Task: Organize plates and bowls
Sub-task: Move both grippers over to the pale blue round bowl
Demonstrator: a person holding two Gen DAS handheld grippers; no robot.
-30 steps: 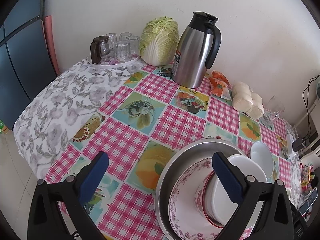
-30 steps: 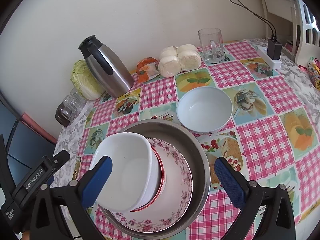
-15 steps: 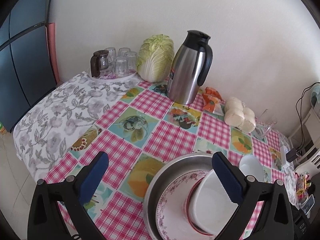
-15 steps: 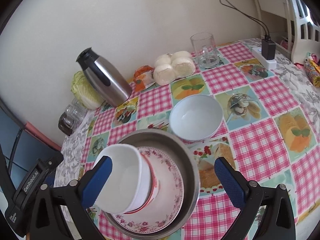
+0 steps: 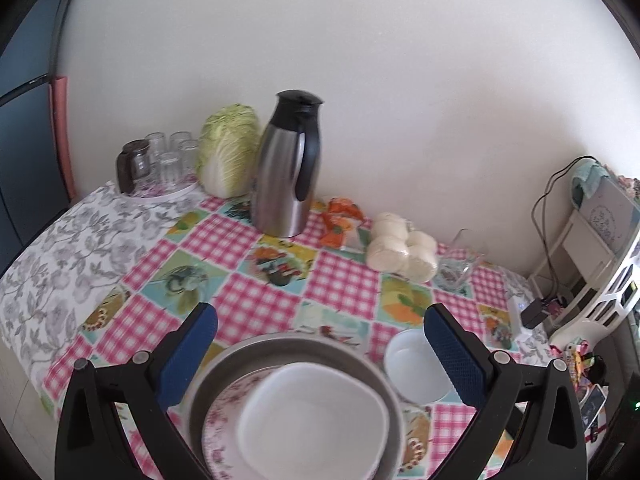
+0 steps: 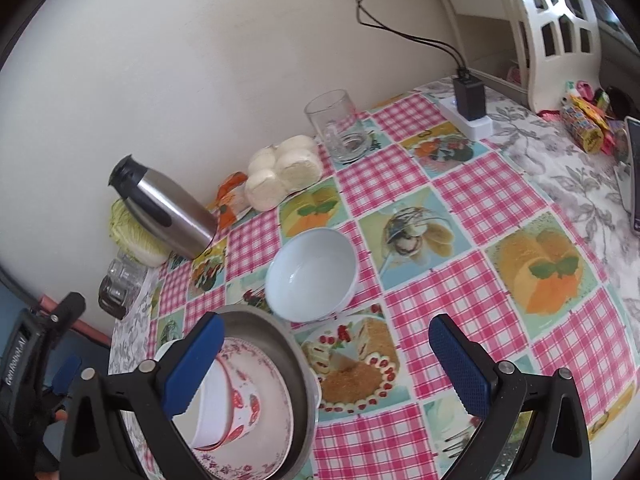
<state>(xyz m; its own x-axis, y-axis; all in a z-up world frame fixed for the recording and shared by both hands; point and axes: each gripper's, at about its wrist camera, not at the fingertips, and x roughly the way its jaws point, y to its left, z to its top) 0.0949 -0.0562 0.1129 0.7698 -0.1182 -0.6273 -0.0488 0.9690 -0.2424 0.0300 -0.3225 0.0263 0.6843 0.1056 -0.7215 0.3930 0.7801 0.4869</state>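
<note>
Left gripper [image 5: 320, 354]: lower centre of the left wrist view; jaws spread wide, holding nothing, one finger to each side of the metal basin.
Right gripper [image 6: 326, 364]: lower centre of the right wrist view; jaws wide apart and empty, its left finger in front of the stacked bowls.
Metal basin [image 6: 290, 344]: lower left of the right wrist view, on the checked tablecloth [image 6: 460, 292]; holds a floral plate [image 6: 276, 412].
Stacked bowls [image 6: 224, 404]: tilted on their side on the floral plate, a white one nested in a red-patterned one.
White bowl [image 6: 311, 274]: upright on the cloth, just beside the basin's far rim; empty.
Thermos jug [image 5: 288, 164]: centre of the left wrist view, against the wall, with a cabbage [image 5: 228, 148] to its left.
Glasses on tray [image 5: 160, 164]: left, beside the cabbage.
Steamed buns [image 5: 400, 248]: right of the jug, next to a glass mug [image 5: 456, 268].
Charger and power strip [image 6: 470, 104]: upper right of the right wrist view, cables running up the wall.
</note>
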